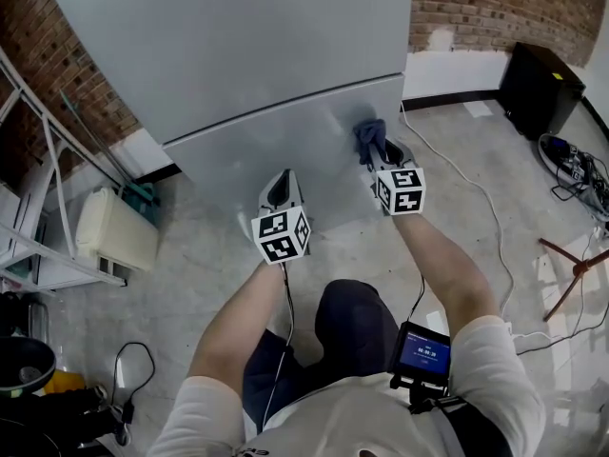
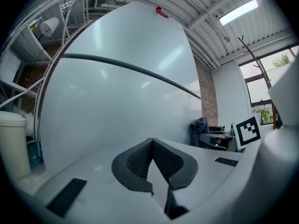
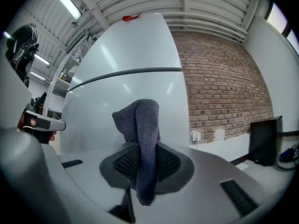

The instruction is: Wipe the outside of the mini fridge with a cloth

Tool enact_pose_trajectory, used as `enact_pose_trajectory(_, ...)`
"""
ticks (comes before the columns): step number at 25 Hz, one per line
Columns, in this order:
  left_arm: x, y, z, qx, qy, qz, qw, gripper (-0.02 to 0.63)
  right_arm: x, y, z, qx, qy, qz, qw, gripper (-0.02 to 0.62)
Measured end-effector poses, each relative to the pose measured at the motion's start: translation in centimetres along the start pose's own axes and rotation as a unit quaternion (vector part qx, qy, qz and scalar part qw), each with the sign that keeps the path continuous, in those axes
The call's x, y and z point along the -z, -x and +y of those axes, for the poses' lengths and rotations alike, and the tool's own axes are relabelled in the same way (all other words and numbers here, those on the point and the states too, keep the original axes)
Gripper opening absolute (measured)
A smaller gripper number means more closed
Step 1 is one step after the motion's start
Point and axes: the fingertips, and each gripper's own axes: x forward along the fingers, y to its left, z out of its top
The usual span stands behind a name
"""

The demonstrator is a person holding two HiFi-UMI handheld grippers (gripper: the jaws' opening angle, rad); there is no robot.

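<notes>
Wiping step: right gripper [image 1: 381, 152] clamps cloth [image 3: 142, 125] at fridge [image 1: 238, 55] front, left gripper [image 2: 152, 146] jaws closed empty; next needs pressed sweeping strokes.

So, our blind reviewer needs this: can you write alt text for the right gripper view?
The right gripper has its jaws shut on a blue-grey knitted cloth that stands up before the pale grey fridge. A red brick wall runs to the right.
</notes>
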Motion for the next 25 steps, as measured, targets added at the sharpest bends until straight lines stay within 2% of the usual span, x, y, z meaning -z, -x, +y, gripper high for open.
enact_pose_trajectory(8,0.6,0.0,0.8,-0.007,-0.001,0.006,1.0,0.003,0.4,-0.1,-1.2,0.014,-0.012,0.001,1.0,0.063)
enact_pose_trajectory(13,0.6,1.1,1.9,-0.016,0.0,0.003,0.9999,0.003,0.7,0.8,0.9,0.007,-0.021,0.004,1.0,0.063)
enact_pose_trajectory(20,2.2,3.3,4.4,-0.035,0.007,0.006,0.9993,0.003,2.4,1.0,9.6,-0.072,0.01,0.02,0.997,0.063)
enact_pose_trajectory(25,3.7,5.6,7.9,-0.068,0.016,0.009,0.9975,0.003,3.6,0.2,16.7,-0.137,0.023,0.027,0.99,0.063)
